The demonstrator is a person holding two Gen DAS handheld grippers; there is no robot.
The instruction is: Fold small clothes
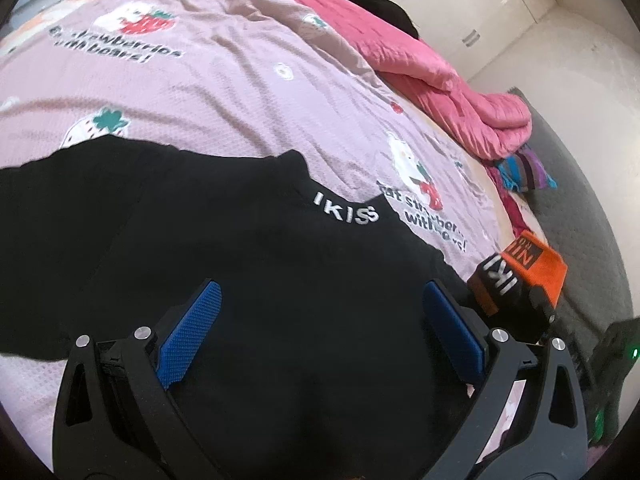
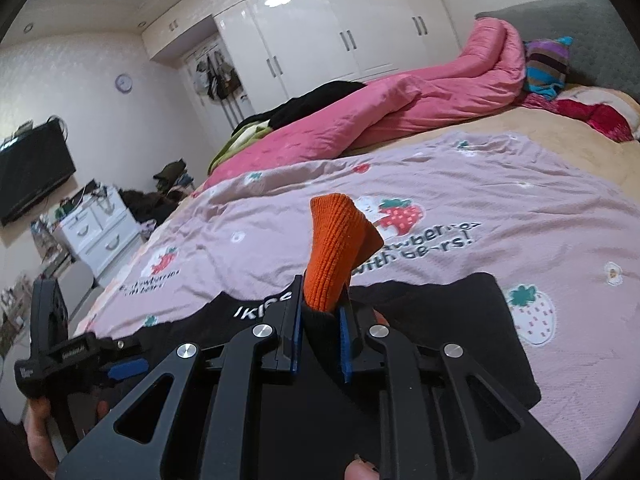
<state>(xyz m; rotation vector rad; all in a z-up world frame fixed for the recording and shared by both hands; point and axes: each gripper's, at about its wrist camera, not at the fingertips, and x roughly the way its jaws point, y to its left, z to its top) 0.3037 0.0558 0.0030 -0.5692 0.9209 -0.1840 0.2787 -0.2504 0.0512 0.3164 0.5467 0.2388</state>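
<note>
A black garment (image 1: 240, 248) with white "IKISS" lettering lies spread on the lilac strawberry-print bedspread (image 1: 224, 92). My left gripper (image 1: 326, 320) hangs open just above it, blue pads wide apart with only flat black cloth under them. In the right wrist view, my right gripper (image 2: 320, 312) is shut on the garment's orange ribbed cuff (image 2: 332, 248), which sticks up between its pads. That cuff (image 1: 532, 264) shows lifted at the garment's right edge in the left wrist view. The left gripper (image 2: 116, 368) appears low on the left there, held by a hand (image 2: 40, 420).
A rumpled pink quilt (image 2: 400, 108) runs along the far side of the bed, with dark clothes (image 2: 312, 100) on it and a striped pillow (image 2: 546, 64) by the grey headboard (image 2: 592, 28). White wardrobes (image 2: 328, 28), a drawer unit (image 2: 100, 228) and a wall TV (image 2: 32, 172) stand beyond.
</note>
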